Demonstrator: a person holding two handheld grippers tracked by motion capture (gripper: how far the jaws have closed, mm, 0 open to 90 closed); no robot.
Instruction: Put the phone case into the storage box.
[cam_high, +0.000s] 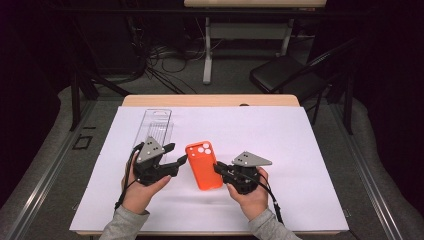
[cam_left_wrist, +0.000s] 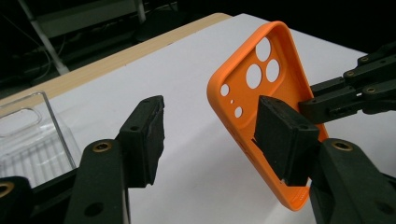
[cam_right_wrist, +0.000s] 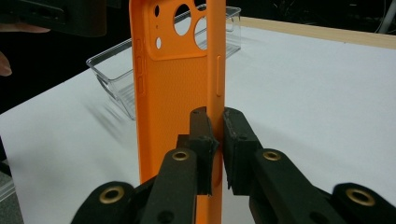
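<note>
The right gripper (cam_right_wrist: 215, 140) has its jaws pinched tight on one long side wall of the orange phone case (cam_right_wrist: 180, 84), one pad inside the shell and one outside. In the high view that gripper (cam_high: 220, 169) meets the case (cam_high: 204, 165) at its right edge, near the lower half, and the case sits between the two hands above the white sheet (cam_high: 280, 150) that covers the surface.

The left gripper (cam_left_wrist: 210, 135) has its jaws spread wide. One pad stands in front of the open inner face of the case (cam_left_wrist: 261, 93), close to it; whether it touches I cannot tell. The other pad is well clear over the sheet. From above, the left gripper (cam_high: 177, 155) points at the case's left edge.

Beyond the left gripper a clear plastic tray (cam_high: 157, 125) lies flat on the sheet, toward the far left corner.
</note>
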